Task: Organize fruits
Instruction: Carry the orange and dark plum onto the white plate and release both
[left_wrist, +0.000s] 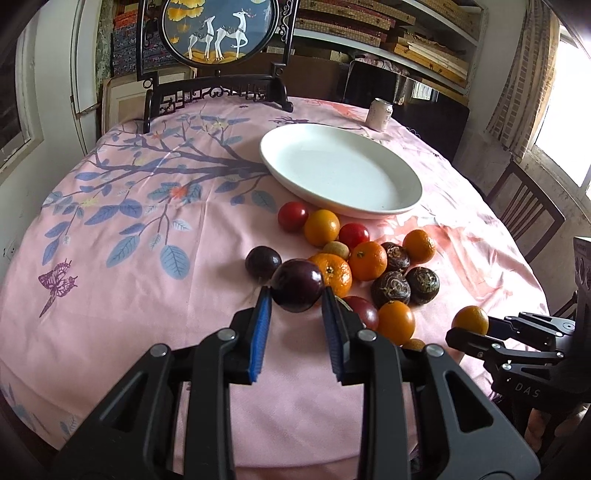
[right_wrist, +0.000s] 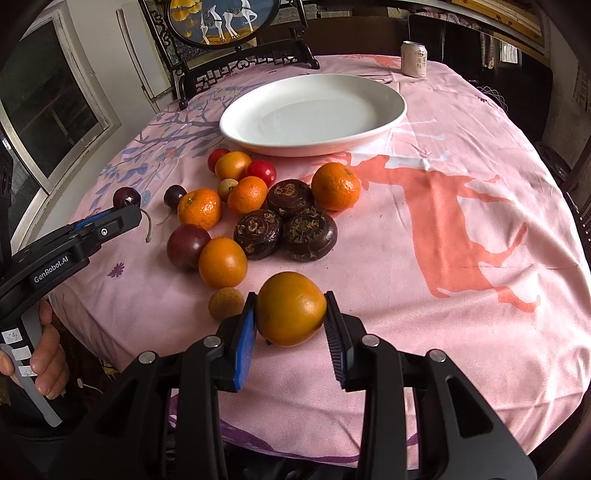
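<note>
Dark purple, the plum (left_wrist: 297, 285) sits clamped between the blue pads of the left gripper (left_wrist: 296, 295), raised above the pink tablecloth (left_wrist: 147, 295) just in front of the fruit pile. The right gripper (right_wrist: 291, 310) holds an orange fruit (right_wrist: 291, 308) tight between its pads, nearer than the pile. Tangerines (right_wrist: 199, 208), red tomatoes (right_wrist: 261, 172) and brown water chestnuts (right_wrist: 258, 234) lie clustered before the empty white plate (right_wrist: 391, 110). A drink can (right_wrist: 414, 59) stands beyond.

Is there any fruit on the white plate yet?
No, the white plate is bare in the right wrist view, and the oranges and other fruit lie on the pink tablecloth in front of it.
</note>
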